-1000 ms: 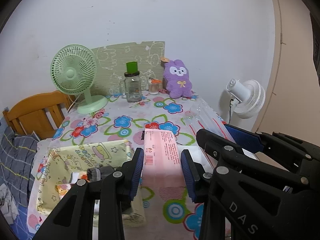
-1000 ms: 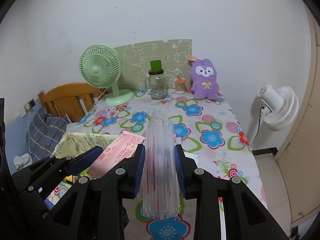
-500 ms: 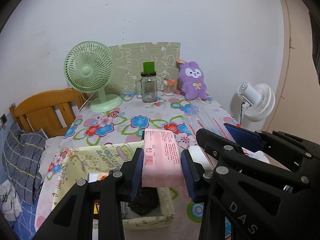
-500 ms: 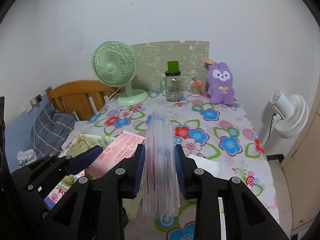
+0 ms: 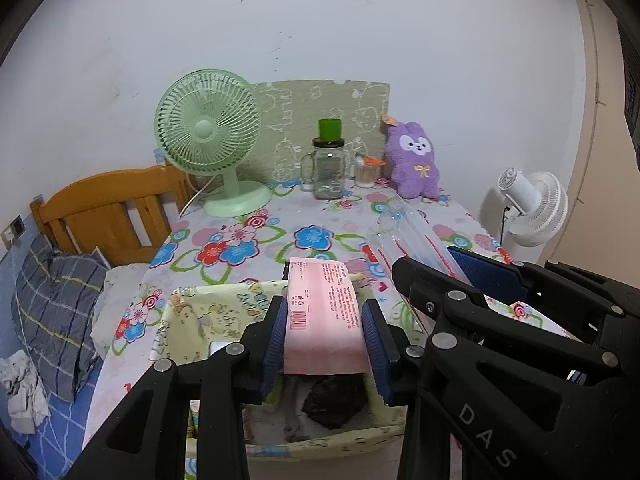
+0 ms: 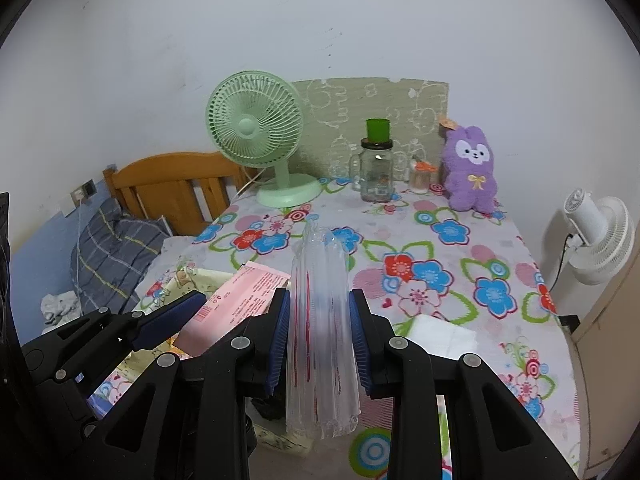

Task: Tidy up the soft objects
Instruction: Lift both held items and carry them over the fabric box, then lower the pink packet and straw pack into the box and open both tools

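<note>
My left gripper (image 5: 325,336) is shut on a pink tissue pack (image 5: 323,316), held over a yellow cartoon-print fabric bin (image 5: 200,320) at the table's near left. A dark soft item (image 5: 336,400) lies inside the bin. My right gripper (image 6: 319,340) is shut on a clear inflated air-cushion bag (image 6: 320,320) with red lines, just right of the pink tissue pack (image 6: 236,300). In the left wrist view the right gripper's fingers (image 5: 488,270) and the air-cushion bag (image 5: 404,232) show at right. A purple plush rabbit (image 6: 472,170) sits at the back right.
A green desk fan (image 6: 256,136), a glass jar with a green cap (image 6: 376,168) and a small jar (image 6: 422,176) stand along the back wall. White folded tissue (image 6: 440,336) lies on the floral tablecloth (image 6: 440,248). A wooden headboard (image 6: 172,184) and grey pillow are left, a white fan (image 6: 596,236) right.
Both grippers have pulled back toward the table's near edge with their loads still held. The fabric bin has come under the left gripper, and its dark contents now show.
</note>
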`<move>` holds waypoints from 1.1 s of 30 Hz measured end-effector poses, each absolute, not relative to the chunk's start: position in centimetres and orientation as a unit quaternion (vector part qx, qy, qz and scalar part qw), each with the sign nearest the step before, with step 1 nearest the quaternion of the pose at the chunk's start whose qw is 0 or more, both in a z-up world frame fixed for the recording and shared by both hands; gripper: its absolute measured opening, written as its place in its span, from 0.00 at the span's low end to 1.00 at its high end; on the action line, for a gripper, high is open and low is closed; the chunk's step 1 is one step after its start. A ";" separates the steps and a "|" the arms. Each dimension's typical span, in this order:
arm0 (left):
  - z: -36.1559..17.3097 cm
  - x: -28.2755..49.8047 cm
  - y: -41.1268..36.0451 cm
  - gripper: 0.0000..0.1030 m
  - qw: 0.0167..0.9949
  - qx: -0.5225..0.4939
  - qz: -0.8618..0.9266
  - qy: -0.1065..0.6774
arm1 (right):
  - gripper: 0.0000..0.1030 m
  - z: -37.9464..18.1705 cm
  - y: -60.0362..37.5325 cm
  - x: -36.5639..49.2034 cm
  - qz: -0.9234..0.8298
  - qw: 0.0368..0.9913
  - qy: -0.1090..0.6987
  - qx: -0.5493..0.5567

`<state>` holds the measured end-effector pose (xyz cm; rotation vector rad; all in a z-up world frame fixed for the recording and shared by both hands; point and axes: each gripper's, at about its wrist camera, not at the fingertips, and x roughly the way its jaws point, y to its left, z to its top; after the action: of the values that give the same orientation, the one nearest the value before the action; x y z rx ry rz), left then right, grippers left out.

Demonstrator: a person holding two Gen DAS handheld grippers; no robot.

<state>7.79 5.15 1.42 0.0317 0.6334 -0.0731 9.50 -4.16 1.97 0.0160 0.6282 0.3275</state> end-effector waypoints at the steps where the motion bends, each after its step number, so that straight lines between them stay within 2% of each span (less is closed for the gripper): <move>1: 1.3 7.8 5.4 0.38 0.949 0.015 -0.035 0.312 | 0.32 1.9 -3.8 9.6 0.163 0.937 0.309 0.008; 33: -3.6 10.4 11.7 0.38 0.925 0.016 0.010 0.379 | 0.32 -3.1 3.3 13.0 0.218 0.902 0.374 0.002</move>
<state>10.40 11.65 -3.59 0.0330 0.7775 0.0201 12.96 3.27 -3.09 0.0038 0.7727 0.4516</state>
